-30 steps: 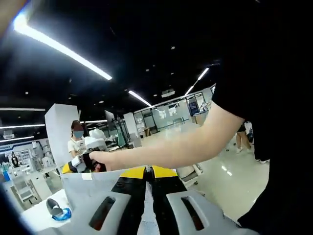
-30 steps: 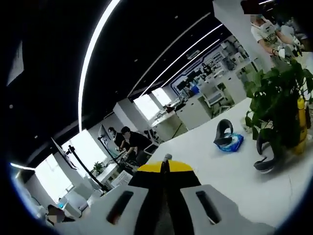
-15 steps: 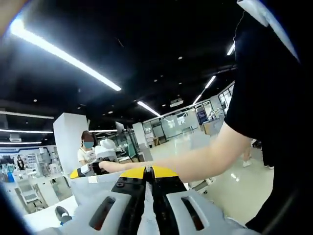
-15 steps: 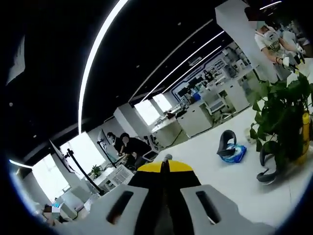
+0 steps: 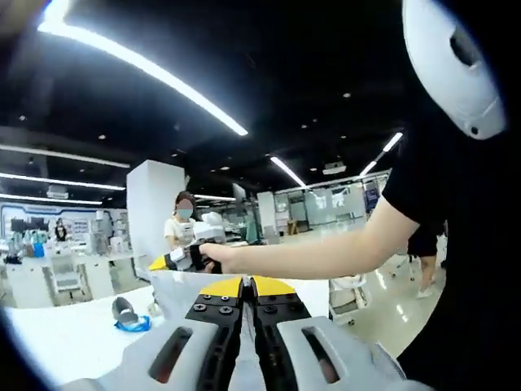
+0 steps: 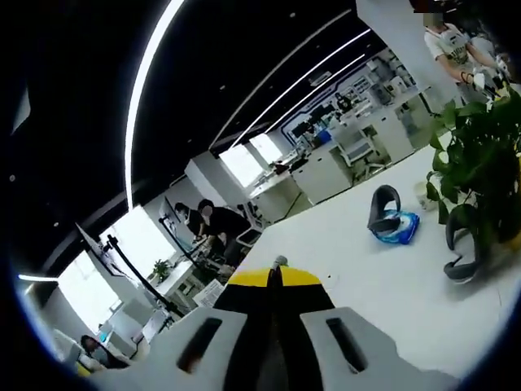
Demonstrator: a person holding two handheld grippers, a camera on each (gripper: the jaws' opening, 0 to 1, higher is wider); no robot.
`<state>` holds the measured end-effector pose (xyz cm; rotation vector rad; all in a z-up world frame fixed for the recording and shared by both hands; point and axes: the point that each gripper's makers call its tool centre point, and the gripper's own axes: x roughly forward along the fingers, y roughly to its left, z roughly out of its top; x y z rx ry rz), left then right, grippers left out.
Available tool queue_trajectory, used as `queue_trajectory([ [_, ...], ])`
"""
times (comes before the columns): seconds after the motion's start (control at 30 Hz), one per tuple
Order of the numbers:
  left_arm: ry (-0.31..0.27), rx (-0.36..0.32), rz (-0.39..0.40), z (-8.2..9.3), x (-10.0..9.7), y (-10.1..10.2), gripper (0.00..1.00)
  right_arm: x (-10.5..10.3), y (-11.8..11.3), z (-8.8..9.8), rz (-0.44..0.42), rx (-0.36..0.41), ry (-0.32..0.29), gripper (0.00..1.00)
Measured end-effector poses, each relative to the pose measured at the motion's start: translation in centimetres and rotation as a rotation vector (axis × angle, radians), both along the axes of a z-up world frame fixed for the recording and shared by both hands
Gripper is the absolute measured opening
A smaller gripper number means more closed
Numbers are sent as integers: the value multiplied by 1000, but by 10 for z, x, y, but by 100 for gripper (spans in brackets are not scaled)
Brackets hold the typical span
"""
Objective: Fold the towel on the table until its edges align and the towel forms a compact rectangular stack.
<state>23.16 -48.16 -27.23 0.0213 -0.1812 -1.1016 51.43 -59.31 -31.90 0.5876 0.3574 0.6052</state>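
Towel (image 5: pixel 175 297) edge is lifted mid-fold, both grippers' fingers clenched on it, left (image 5: pixel 247 285) and right (image 6: pixel 274 273); next, probably lower onto the worktop (image 6: pixel 391 285), edges matched.

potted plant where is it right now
In the right gripper view, the potted plant stands at the right edge on the white table, just right of the blue-and-grey headset.

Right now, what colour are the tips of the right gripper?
Yellow, on the right gripper; clearest in the right gripper view.
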Motion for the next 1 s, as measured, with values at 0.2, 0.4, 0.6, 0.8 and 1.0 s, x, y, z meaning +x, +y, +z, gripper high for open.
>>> queue_trajectory([
  [0.2, 98, 6, 125, -28, 10, 50, 4, 6, 41, -18, 66, -28, 38, 0],
  [0.4, 170, 60, 228, -69, 12, 87, 4, 5, 75, -44, 128, -53, 88, 0],
  [0.6, 201, 115, 294, -95, 9, 111, 4, 2, 107, -70, 193, -84, 134, 0],
  [0.8, 232, 197, 393, -128, 7, 146, 4, 2, 135, -81, 250, -53, 179, 0],
  [1.0, 269, 236, 442, -149, 5, 169, 4, -2, 161, -91, 293, -79, 187, 0],
])
